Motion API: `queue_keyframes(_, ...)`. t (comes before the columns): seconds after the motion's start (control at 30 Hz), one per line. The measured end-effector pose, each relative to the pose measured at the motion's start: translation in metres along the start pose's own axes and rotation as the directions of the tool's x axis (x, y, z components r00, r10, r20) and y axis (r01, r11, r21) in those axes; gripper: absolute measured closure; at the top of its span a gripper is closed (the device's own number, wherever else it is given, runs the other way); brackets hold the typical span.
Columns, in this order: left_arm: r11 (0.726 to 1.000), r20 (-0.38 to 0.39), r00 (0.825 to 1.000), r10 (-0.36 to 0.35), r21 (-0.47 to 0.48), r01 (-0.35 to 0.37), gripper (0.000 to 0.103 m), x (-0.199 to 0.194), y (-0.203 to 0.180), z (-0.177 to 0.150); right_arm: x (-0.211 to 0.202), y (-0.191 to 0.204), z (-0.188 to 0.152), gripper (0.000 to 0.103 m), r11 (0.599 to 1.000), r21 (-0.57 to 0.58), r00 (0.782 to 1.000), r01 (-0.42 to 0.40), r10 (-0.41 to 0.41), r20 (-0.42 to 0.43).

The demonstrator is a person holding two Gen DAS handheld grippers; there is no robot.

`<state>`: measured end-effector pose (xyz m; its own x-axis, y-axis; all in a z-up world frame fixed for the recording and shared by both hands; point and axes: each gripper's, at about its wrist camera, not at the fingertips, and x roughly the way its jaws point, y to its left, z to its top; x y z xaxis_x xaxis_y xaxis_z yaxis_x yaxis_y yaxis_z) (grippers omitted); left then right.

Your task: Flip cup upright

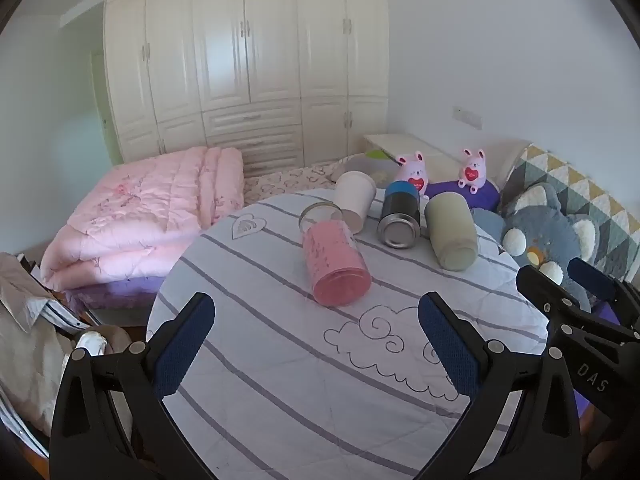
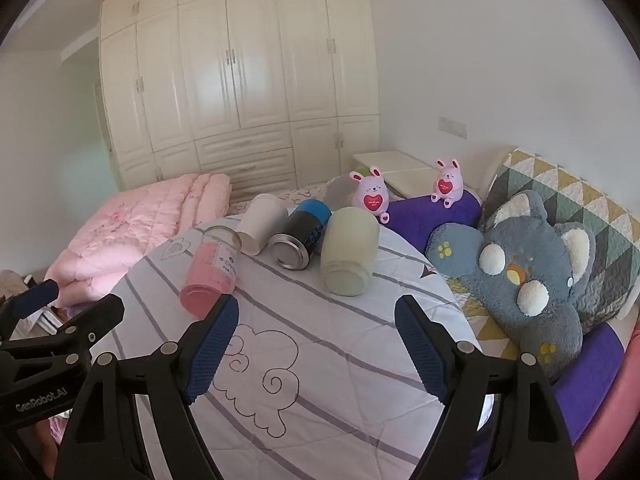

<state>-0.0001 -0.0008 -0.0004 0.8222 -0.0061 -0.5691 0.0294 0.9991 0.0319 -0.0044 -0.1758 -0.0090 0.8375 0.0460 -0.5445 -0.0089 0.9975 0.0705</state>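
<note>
Several cups lie on their sides on a round table with a striped cloth. A pink cup is nearest. Behind it lie a white cup, a black cup with a blue band and a pale green cup. My left gripper is open and empty, short of the pink cup. My right gripper is open and empty, short of the pale green cup. Each gripper shows at the edge of the other's view.
A folded pink quilt lies on the bed at the left. A grey plush toy, two pink bunny toys and purple cushions sit at the right. A white wardrobe stands behind. Clothes hang at the left.
</note>
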Motion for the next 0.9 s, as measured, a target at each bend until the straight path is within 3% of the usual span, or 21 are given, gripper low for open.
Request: queue_keyframes(0.9,0.999,-0.027,1.0,0.001,-0.035,-0.002,0.0,0.013,0.012,-0.009,0.004,0.009,-0.002,0.021,1.0,-0.01,1.0,-0.009,0.009,-0.002)
